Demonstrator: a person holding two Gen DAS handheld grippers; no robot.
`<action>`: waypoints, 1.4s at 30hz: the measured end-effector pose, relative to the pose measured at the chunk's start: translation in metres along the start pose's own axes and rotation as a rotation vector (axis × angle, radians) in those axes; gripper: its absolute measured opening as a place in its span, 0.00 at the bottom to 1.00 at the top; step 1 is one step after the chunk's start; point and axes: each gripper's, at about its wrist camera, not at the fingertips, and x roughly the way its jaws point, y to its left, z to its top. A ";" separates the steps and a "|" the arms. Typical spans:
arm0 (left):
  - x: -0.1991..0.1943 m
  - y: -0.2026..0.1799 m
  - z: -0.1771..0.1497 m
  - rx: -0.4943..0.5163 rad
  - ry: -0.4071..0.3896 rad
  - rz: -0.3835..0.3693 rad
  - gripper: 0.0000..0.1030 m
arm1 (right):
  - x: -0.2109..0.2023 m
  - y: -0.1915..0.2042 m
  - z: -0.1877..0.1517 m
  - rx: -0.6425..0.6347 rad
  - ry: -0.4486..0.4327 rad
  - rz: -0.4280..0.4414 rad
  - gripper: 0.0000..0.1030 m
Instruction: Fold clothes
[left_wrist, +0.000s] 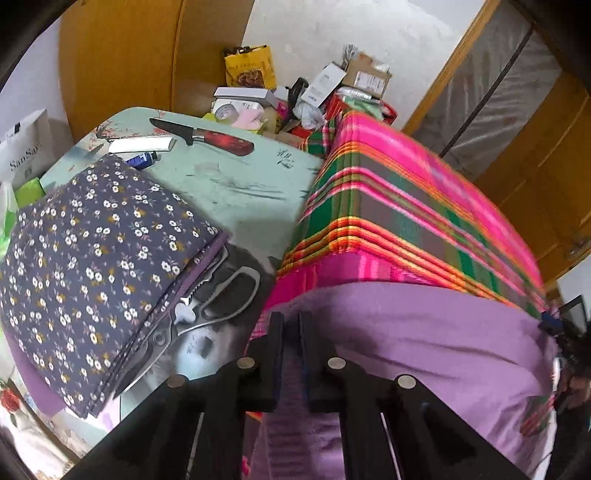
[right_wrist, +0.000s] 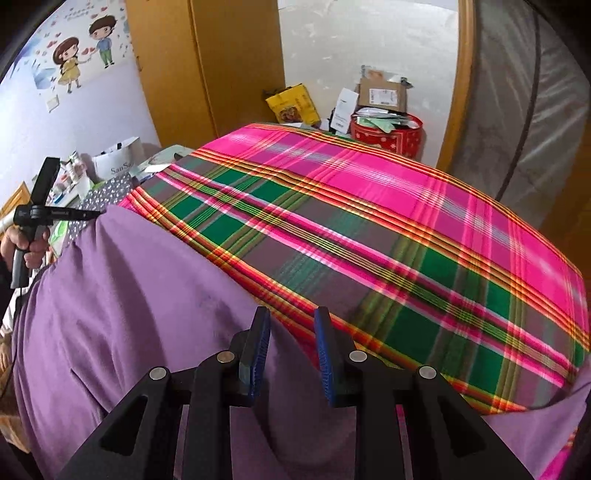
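Two grippers work one purple cloth (left_wrist: 424, 343). Left gripper (left_wrist: 291, 365): fingers pressed nearly together, a fold of the purple fabric pinched in the narrow slot between them. Right gripper (right_wrist: 291, 354): fingers spread, blue pads (right_wrist: 258, 350) showing, purple cloth lying under and between them; whether the pads touch the fabric, cannot tell.

Just ahead of both claws the purple cloth lies over a pink, green and orange plaid cloth (right_wrist: 388, 229), its edge crossing the plaid on a slant. The plaid runs on ahead and to the right, draped over something raised.

Left of the left claw, close in: kitchen shears (left_wrist: 207, 310), handles partly tucked under a folded navy floral cloth (left_wrist: 99, 258). The floral stack sits on a pale green table (left_wrist: 236, 184), a purple layer peeking out beneath it.

Farther ahead on the table: a red-handled knife (left_wrist: 207, 138), a white flat object (left_wrist: 142, 144) and a small blue item (left_wrist: 142, 160) just beside the floral stack.

Beyond the table edge: clutter of boxes (left_wrist: 365, 75), a yellow bag (left_wrist: 251, 68), a red tin (right_wrist: 388, 133) stuffed with papers, against a white wall.

In the right wrist view, far left of the claw, a hand (right_wrist: 22, 242) grips the other gripper's handle. Wall sticker of two cartoon children (right_wrist: 85, 51) high beyond it
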 end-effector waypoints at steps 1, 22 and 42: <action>-0.007 0.002 -0.002 -0.007 -0.010 -0.014 0.09 | -0.002 -0.001 -0.002 0.004 -0.001 0.003 0.25; -0.101 0.047 -0.178 -0.110 -0.110 -0.015 0.37 | -0.066 0.045 -0.052 -0.051 -0.065 0.073 0.25; -0.128 -0.135 -0.183 0.208 -0.204 -0.117 0.19 | -0.082 -0.088 -0.071 0.135 -0.046 -0.135 0.25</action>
